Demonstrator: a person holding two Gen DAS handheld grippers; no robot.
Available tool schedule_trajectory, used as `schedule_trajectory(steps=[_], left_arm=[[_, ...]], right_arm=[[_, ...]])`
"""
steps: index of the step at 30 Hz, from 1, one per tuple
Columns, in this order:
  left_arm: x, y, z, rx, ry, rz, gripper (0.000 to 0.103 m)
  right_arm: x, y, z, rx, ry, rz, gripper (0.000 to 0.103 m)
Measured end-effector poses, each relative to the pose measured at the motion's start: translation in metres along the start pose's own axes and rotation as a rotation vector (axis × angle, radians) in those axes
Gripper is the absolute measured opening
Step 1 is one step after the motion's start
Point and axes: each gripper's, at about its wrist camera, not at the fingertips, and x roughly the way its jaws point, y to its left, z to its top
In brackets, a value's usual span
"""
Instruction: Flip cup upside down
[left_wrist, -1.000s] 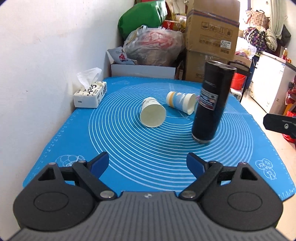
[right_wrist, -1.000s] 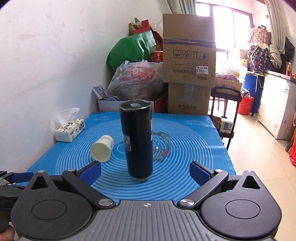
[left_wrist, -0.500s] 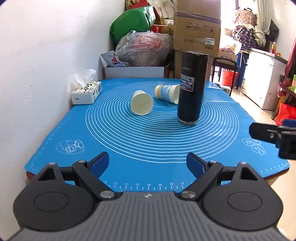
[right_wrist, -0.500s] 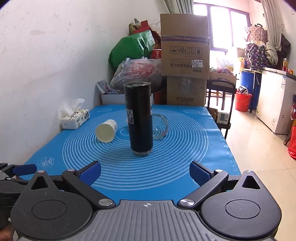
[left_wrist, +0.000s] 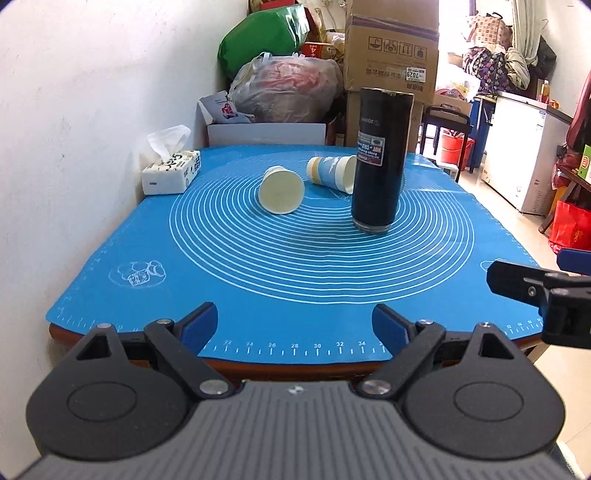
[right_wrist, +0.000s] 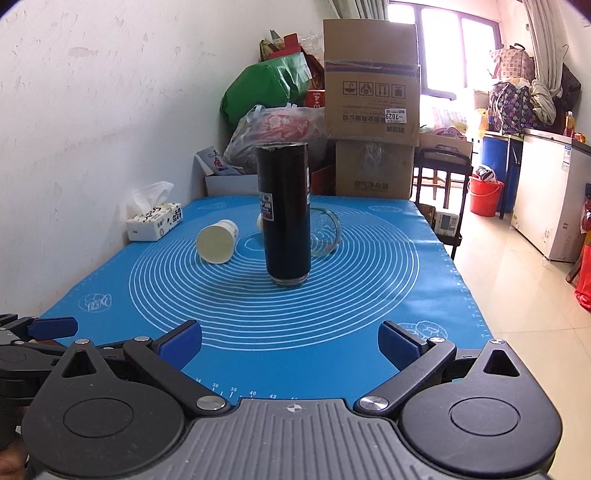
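In the right wrist view the tall black tumbler hides most of the blue-and-white paper cup and part of a clear glass mug lying behind it; only the mug's rim and a sliver of the cup show. The left wrist view does not show the mug. The tumbler's label is too small to read.

A tissue box sits at the worktop's far left edge against the wall. Beyond the far edge stand cardboard boxes, a green bag and a clear plastic sack.

The tumbler stands upright near the middle of the blue mat, with a cream paper cup on its side just to its left, mouth toward the near edge. The blue-and-white cup lies behind them.

The left gripper hovers at the near edge, its fingers spread wide and empty, the tumbler well ahead and slightly to the right of the gap between them. The right gripper is likewise wide open and empty, with the tumbler straight ahead, well apart from it.
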Motion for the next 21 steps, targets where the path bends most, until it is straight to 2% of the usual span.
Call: schedule_trajectory(steps=[21], left_arm=[[0.0028, 0.0031, -0.0012, 0.003, 0.014, 0.008, 0.09]], right_arm=[[0.0054, -0.0008, -0.0032, 0.008, 0.012, -0.008, 0.103]])
